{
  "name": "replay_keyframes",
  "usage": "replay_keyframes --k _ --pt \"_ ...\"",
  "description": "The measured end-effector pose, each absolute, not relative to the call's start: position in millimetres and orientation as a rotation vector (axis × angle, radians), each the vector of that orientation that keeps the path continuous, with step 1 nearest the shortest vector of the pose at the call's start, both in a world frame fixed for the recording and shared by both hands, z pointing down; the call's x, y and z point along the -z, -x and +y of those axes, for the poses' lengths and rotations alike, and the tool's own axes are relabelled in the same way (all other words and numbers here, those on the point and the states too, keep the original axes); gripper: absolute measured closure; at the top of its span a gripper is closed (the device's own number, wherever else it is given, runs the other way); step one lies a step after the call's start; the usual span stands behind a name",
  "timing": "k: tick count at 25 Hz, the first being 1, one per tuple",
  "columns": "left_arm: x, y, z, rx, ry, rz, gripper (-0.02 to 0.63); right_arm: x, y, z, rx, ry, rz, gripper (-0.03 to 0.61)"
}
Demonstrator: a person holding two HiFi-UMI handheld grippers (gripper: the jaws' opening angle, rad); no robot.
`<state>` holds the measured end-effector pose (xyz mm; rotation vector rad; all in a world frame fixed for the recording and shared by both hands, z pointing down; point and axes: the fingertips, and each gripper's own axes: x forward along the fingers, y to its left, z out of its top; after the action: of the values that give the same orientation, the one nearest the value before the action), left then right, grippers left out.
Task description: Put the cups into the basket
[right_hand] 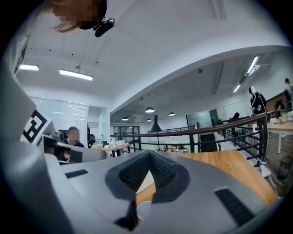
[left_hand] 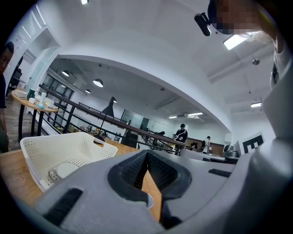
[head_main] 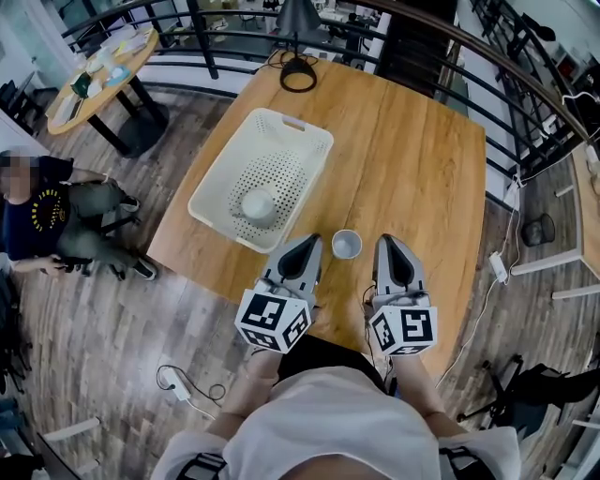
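A white perforated basket [head_main: 212,178] stands on the wooden table [head_main: 422,159] with one white cup [head_main: 257,205] lying inside it. A second white cup [head_main: 346,244] stands upright on the table to the right of the basket's near corner. My left gripper [head_main: 312,240] is shut and empty, its tip just left of this cup. My right gripper [head_main: 388,240] is shut and empty just right of the cup. The left gripper view shows the basket [left_hand: 41,151] at left and the cup's rim [left_hand: 149,200] below the closed jaws. In the right gripper view the cup [right_hand: 144,211] also peeks out below the closed jaws.
A black lamp [head_main: 298,56] stands at the table's far edge. A railing [head_main: 234,28] runs behind the table. A person [head_main: 47,225] sits on the floor at left, near a round table [head_main: 103,70]. A cable and plug [head_main: 178,384] lie on the floor at my left.
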<state>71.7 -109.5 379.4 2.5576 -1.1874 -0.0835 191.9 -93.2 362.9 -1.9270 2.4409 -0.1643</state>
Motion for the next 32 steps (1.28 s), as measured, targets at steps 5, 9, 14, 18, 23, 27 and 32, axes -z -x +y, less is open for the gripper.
replay_keyframes --k 5,9,14,18,23,27,32 --pt "-379.9 -77.2 -105.9 0.083 -2.559 -1.167 0.606 -365.3 -196.5 -87.8 0.155 1.935 2.433 0.566" --pt "-380.6 -76.8 -106.5 0.060 -2.572 -1.165 0.606 -363.6 -193.9 -90.7 0.153 1.927 2.437 0.566" --pt "-381.2 -74.5 -108.0 0.085 -2.536 -1.172 0.606 -365.0 -187.3 -94.0 0.177 1.876 2.493 0.566" --pt "-382.4 -68.7 -111.1 0.082 -2.523 -1.185 0.606 -367.1 -177.9 -99.4 0.211 1.822 2.528 0.566" --pt "-382.4 -63.5 -110.7 0.087 -2.518 -1.191 0.606 -370.1 -170.9 -102.4 0.190 1.821 2.563 0.565" --pt "-384.0 -60.6 -109.7 0.092 -2.509 -1.201 0.606 -370.8 -171.1 -103.5 0.173 1.815 2.573 0.565" --pt "-386.8 -55.7 -110.0 0.094 -2.490 -1.214 0.606 -381.8 -160.6 -109.2 0.278 1.688 2.724 0.565"
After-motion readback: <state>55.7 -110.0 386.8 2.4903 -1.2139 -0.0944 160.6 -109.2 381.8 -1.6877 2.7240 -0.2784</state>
